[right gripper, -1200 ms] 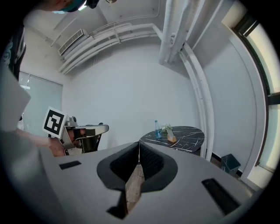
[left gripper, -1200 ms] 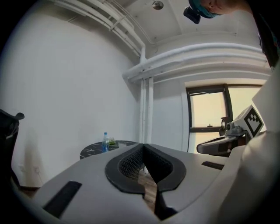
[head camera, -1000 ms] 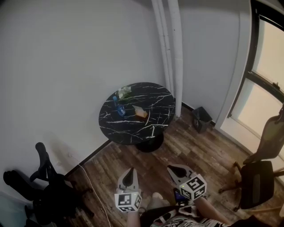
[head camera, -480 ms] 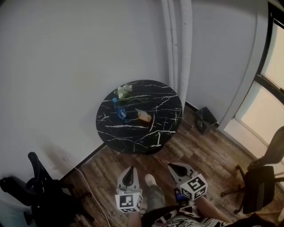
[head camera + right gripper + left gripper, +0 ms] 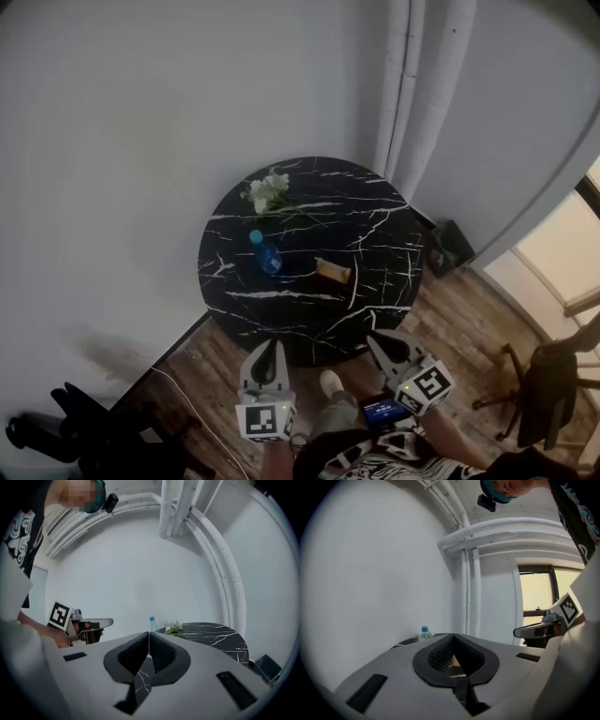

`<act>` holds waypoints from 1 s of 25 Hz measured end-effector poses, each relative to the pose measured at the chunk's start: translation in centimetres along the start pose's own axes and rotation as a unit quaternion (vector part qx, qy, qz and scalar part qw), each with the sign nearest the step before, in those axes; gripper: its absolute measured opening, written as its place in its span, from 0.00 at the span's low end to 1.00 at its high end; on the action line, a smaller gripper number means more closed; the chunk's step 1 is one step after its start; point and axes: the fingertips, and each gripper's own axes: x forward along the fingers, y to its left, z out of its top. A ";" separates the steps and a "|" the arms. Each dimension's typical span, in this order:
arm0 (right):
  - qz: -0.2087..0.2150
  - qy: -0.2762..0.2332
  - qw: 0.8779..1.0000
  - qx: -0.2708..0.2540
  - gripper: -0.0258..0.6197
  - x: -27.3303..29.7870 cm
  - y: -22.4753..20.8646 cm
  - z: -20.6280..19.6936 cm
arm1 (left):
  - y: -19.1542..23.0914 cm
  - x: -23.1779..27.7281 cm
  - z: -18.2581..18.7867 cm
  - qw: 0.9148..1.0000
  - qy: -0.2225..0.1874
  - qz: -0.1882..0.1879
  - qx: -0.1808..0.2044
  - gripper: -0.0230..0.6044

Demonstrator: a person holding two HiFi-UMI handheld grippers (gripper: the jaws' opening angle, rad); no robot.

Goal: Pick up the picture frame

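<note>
Approach to a round, black marble-patterned surface (image 5: 375,225), seen from above. The picture frame (image 5: 334,272), small and tan, stands near the middle of the surface. It lies well apart from both grippers and just to the right of a blue-capped bottle (image 5: 265,253). A bunch of white flowers (image 5: 266,192) lies toward the far edge. The left gripper (image 5: 269,346) and the right gripper (image 5: 382,339) are held side by side over the wooden floor (image 5: 450,319), at the near rim of the surface. Both point toward the frame. On each gripper the fingers are pressed together with nothing between them, which fits a carrying posture, since nothing is yet within reach. By this reading the task has barely begun: a gripper must first reach the frame and spread its fingers. The frame's free-standing position suggests it could tip if nudged.
</note>
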 end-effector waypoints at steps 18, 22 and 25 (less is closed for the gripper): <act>-0.078 -0.013 0.997 0.009 0.07 5.9 -6.3 2.4 | 2.3 11.5 -0.5 0.995 0.017 -0.094 -0.031 0.06; -0.070 0.007 0.997 -0.007 0.07 6.9 -5.9 1.5 | 2.6 12.4 -0.3 0.995 0.015 -0.092 -0.018 0.06; -0.065 0.013 0.998 -0.011 0.07 7.1 -5.7 1.1 | 2.2 12.9 -0.2 0.995 0.017 -0.097 -0.015 0.06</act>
